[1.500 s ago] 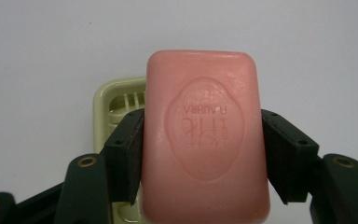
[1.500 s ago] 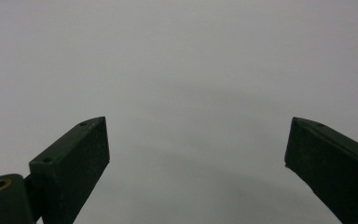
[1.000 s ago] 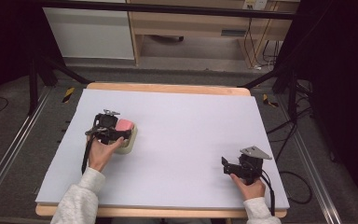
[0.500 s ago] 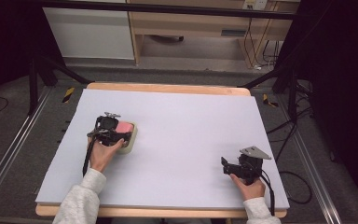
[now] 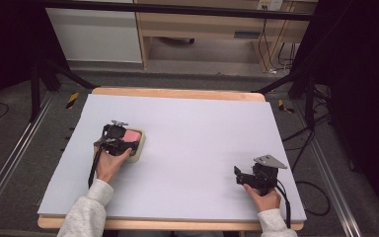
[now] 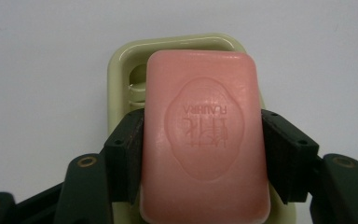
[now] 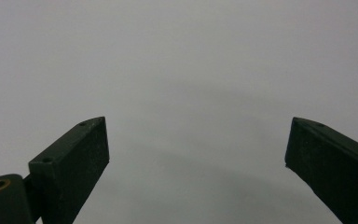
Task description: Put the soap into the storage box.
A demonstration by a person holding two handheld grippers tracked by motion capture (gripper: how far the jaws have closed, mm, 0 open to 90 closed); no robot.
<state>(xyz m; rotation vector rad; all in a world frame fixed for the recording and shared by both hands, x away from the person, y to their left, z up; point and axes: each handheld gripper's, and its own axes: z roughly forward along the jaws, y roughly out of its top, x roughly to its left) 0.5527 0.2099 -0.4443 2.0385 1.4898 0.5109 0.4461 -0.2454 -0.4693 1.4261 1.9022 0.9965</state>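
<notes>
As seen from the high view, the left gripper was at the left-centre of the pale grey table, held in the person's left hand, with a pink soap bar between its jaws and a pale green soap dish directly beneath. The left gripper view gave the closer evidence: the soap bar lay lengthwise along the gripper's line of sight, embossed face upward, and the two black jaws were clamped against its long sides, one on each, at about mid-length. The soap dish showed around the far end and left side of the bar, its raised rim and part of its ribbed floor visible at the far left corner. Whether the bar rested on the dish floor or was held just above it could not be determined.

The right gripper was at the near right of the table, well apart from the soap and dish, held in the person's right hand, with its grey three-cornered plate uppermost. In the right gripper view, the right gripper had its jaws spread wide apart with nothing between them, and bare table surface lay ahead. A white sleeve covered the left forearm at the table's near edge.
</notes>
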